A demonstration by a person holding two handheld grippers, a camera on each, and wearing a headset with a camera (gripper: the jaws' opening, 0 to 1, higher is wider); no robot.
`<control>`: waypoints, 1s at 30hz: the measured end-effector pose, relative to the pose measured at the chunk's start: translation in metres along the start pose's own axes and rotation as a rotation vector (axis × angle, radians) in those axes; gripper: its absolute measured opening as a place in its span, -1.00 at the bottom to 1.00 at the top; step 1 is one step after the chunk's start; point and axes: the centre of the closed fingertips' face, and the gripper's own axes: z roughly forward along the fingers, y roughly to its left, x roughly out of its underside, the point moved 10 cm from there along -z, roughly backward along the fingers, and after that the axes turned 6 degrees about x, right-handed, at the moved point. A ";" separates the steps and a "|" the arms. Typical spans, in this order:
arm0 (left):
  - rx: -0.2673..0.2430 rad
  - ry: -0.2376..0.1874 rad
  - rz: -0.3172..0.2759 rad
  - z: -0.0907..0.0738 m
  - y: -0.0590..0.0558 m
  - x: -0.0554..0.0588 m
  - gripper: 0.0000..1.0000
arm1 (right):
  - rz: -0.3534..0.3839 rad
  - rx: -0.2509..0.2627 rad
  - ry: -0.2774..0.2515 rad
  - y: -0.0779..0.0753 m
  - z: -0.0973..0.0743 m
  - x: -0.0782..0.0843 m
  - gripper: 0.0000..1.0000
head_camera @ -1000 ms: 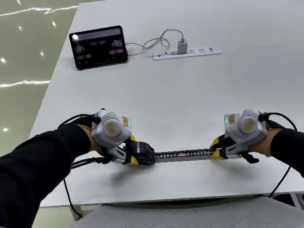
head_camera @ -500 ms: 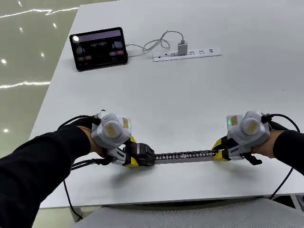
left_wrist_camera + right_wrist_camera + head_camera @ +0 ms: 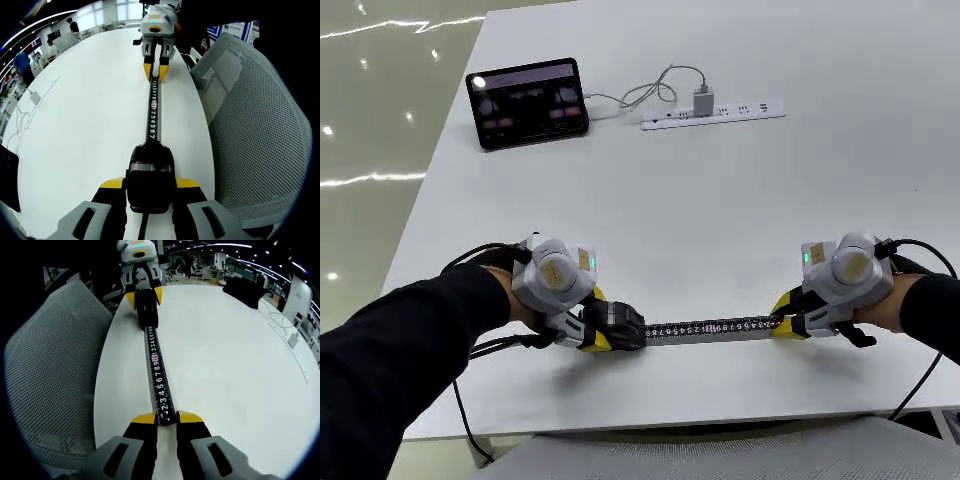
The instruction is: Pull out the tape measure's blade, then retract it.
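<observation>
Black tape measure case: lower left of centre in the head view, on the white tabletop, clamped between the left gripper jaws. Black numbered blade: drawn out flat, end pinched in the nearly closed right gripper, lower right.

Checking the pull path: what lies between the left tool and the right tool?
The black numbered tape blade, stretched over bare white tabletop, in the head view.

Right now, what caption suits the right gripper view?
Right hand-held gripper pinches the extended blade; left hand-held gripper clamps the case.
</observation>
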 end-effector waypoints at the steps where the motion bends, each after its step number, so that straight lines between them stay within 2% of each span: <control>1: 0.000 0.000 0.000 0.000 0.000 0.000 -0.38 | 0.000 0.000 0.001 0.000 0.000 0.000 -0.83; 30: 0.000 -0.001 0.002 0.000 0.000 0.000 -0.38 | 0.003 0.010 0.015 -0.002 -0.010 0.011 -0.83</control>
